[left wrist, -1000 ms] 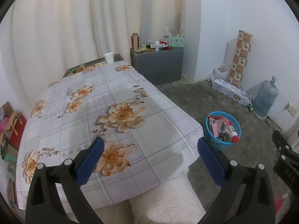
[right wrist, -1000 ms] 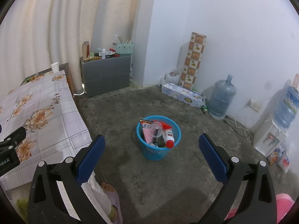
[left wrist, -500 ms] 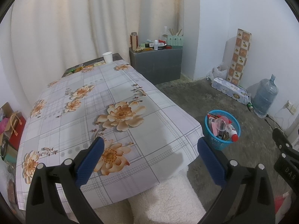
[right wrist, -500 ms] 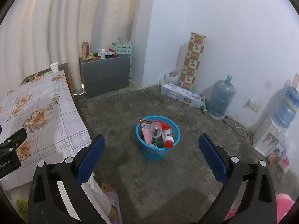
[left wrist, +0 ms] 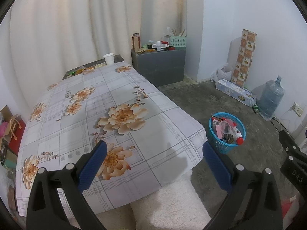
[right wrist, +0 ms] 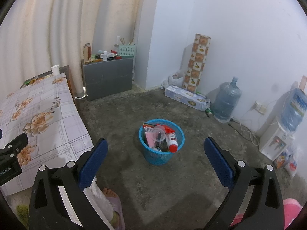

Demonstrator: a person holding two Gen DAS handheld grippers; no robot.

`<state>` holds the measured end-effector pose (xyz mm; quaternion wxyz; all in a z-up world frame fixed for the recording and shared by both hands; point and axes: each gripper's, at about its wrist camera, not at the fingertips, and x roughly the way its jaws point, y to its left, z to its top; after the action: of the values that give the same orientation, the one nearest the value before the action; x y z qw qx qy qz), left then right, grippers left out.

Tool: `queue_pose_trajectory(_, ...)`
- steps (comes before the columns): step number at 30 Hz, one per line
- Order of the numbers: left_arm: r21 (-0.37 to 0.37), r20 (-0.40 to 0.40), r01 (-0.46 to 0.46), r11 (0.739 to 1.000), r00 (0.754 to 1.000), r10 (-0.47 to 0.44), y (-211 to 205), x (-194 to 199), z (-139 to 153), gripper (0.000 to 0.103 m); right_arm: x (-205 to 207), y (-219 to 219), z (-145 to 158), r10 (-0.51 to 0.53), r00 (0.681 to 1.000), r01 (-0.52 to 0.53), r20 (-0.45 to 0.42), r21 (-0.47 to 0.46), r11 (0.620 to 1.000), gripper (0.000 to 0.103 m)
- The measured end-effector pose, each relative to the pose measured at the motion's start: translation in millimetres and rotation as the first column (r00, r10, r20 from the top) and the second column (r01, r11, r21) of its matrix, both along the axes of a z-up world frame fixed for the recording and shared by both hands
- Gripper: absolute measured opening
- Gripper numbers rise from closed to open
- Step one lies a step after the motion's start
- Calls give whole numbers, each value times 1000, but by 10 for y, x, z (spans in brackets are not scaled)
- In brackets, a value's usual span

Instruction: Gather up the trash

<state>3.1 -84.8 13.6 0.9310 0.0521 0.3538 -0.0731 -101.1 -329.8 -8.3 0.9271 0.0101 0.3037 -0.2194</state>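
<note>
Now left gripper (left wrist: 154, 158) jaws apart and empty over near edge of floral tablecloth (left wrist: 80, 115), right gripper (right wrist: 155, 155) jaws apart and empty, blue trash basket (right wrist: 161, 154) on concrete floor (right wrist: 119, 115) beside table, holding white bottle (right wrist: 171, 140), clear cup (right wrist: 159, 133), wrappers

Left gripper (left wrist: 153, 155) spread wide over floral tablecloth (left wrist: 99, 115); blue trash basket (left wrist: 226, 134) at 3 o'clock, full.

- Soft, dim indoor light with a cool bluish cast; white wall (right wrist: 239, 28) evenly lit.
- Faint shadow on the tablecloth (left wrist: 168, 153) at 6 o'clock.
- Fisheye bending; black corners.
- Sharp focus, no glare.
</note>
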Motion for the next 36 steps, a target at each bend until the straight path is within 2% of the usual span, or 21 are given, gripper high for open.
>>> queue_pose_trajectory(20, -17, 3, -23, 1000, 1000, 23, 137, 62, 41, 98, -10, -42, 12, 13, 1000, -13, -3, -5, 1000, 96)
queue_pose_trajectory(36, -13, -12, -31, 999, 999, 30, 161, 77, 4, 98, -31, 120, 61, 153, 988, -152, 0, -86, 985, 96)
